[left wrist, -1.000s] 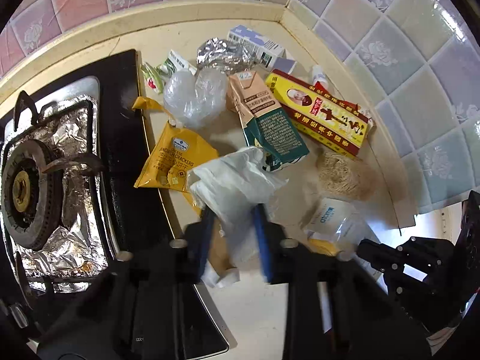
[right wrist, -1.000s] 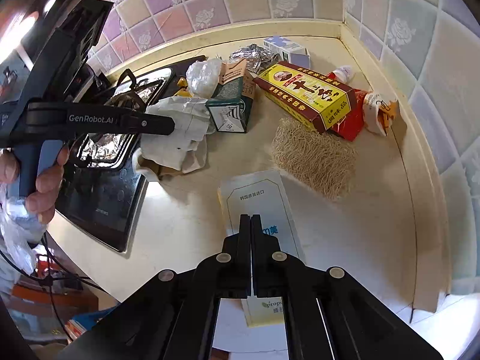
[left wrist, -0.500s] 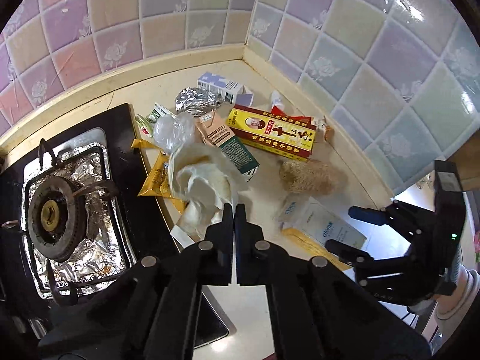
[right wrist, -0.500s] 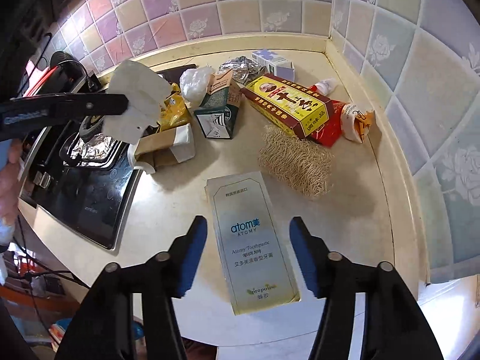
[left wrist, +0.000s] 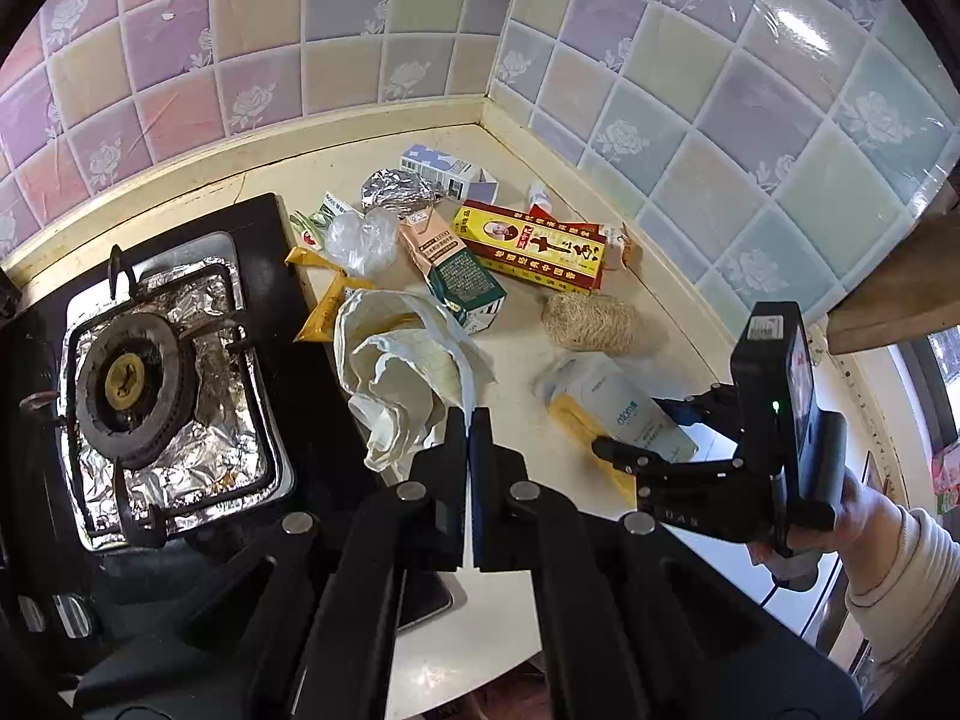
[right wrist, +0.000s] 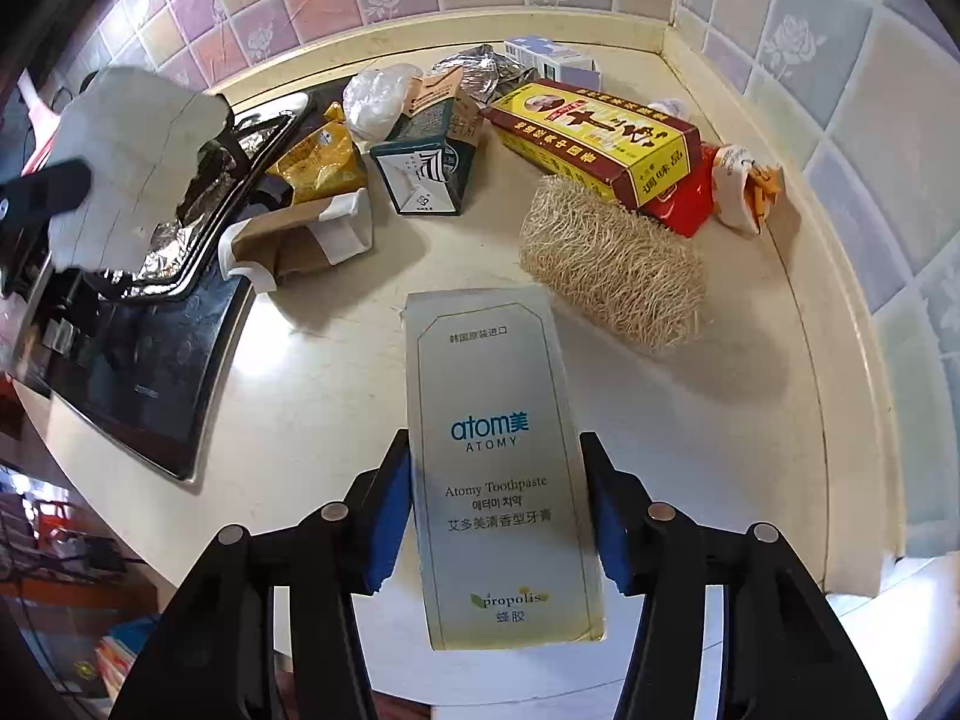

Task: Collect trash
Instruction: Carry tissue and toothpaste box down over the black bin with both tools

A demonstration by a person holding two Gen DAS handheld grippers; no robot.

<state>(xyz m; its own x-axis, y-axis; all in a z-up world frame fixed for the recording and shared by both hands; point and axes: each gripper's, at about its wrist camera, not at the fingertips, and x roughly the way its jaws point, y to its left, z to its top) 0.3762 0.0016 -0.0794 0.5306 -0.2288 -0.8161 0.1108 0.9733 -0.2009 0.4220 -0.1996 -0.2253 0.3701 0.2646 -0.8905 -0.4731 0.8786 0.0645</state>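
Note:
My left gripper [left wrist: 468, 420] is shut on a crumpled white plastic bag [left wrist: 402, 366] and holds it above the counter beside the stove; the bag also shows in the right wrist view [right wrist: 132, 168]. My right gripper [right wrist: 495, 480] is open, its blue pads on either side of a flat white Atomy toothpaste box [right wrist: 495, 456] lying on the counter; the box also shows in the left wrist view [left wrist: 624, 414]. Whether the pads touch the box is unclear.
More trash lies in the corner: a yellow-red box [right wrist: 594, 138], a loofah pad [right wrist: 606, 264], a green carton [right wrist: 426, 168], a brown torn box [right wrist: 294, 240], a yellow cracker bag [right wrist: 318, 162], foil [left wrist: 396, 189], clear plastic [left wrist: 360, 237]. A gas stove [left wrist: 138, 372] is left.
My left gripper closed on the white bag and lifted it off the counter. My right gripper opened and moved forward so its pads straddle the toothpaste box.

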